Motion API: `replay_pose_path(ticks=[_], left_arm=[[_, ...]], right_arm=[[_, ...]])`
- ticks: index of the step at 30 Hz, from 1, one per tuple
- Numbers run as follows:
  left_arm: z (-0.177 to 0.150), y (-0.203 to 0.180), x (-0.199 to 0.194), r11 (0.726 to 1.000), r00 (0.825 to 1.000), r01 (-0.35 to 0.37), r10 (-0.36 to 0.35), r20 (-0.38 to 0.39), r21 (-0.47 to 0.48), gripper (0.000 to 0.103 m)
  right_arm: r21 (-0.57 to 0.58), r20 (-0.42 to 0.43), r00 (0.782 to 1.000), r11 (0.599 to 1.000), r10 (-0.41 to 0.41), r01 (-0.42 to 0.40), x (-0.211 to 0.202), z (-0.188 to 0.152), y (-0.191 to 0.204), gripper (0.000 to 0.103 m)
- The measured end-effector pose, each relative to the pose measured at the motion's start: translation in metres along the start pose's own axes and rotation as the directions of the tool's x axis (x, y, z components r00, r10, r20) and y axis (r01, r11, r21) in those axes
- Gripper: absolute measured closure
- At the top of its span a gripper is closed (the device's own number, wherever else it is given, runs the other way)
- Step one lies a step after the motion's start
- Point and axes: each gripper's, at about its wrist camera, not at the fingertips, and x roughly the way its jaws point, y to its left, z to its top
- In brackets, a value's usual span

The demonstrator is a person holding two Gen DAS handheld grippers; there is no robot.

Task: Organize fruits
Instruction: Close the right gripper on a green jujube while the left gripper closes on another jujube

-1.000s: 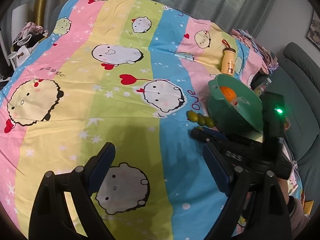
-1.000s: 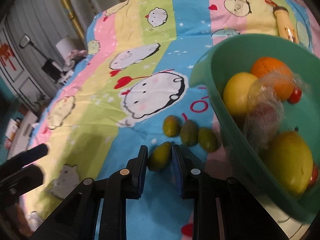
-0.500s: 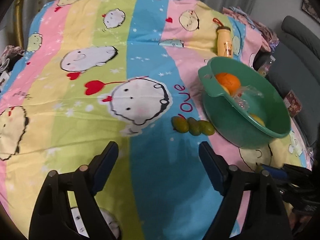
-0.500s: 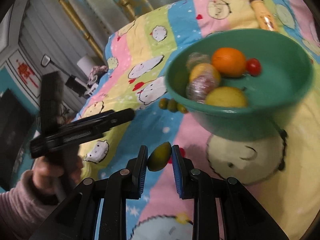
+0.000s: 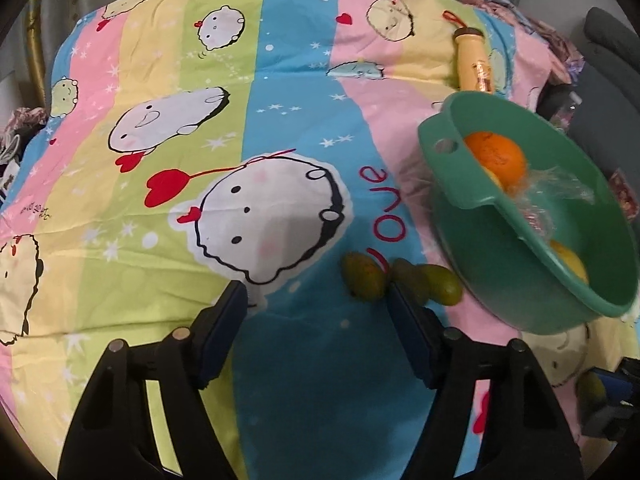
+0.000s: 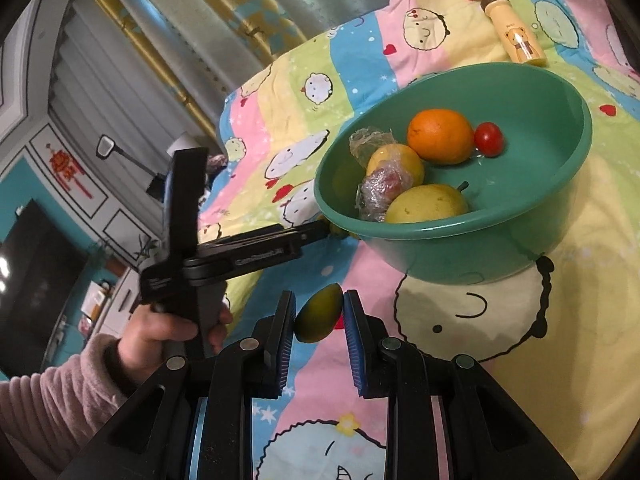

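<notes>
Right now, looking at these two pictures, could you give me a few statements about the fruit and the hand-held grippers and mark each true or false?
1. The right hand-held gripper holds a small green fruit. True.
2. The green bowl is empty. False: it holds an orange, a cherry tomato and other fruit.
3. Three green fruits lie on the bedsheet beside the bowl. True.
4. The left hand-held gripper is shut on a fruit. False: it is open, holding nothing.
5. A yellow bottle stands upright inside the bowl. False: it lies on the sheet beyond it.
</notes>
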Motion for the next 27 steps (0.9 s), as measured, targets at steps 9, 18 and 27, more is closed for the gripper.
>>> replay_pose_path(ticks=[9,18,27], left_arm=[[0.010,-0.002,0.009,1.000,1.000,-0.014,0.015,0.016,-0.023,0.041],[0.010,-0.010,0.011,1.000,0.999,-0.029,0.028,0.026,0.009,0.067],[0.006,-0.011,0.006,0.999,1.000,0.023,-0.024,0.018,0.034,0.085]], right_arm=[[0.015,0.024,0.999,0.999,0.028,-0.029,-0.009,-0.001,-0.004,0.077],[0.026,0.032,0.998,0.998,0.057,-0.058,-0.009,-0.002,-0.009,0.077],[0.041,0.049,0.997,0.997,0.063,-0.065,-0.014,-0.002,-0.015,0.077]])
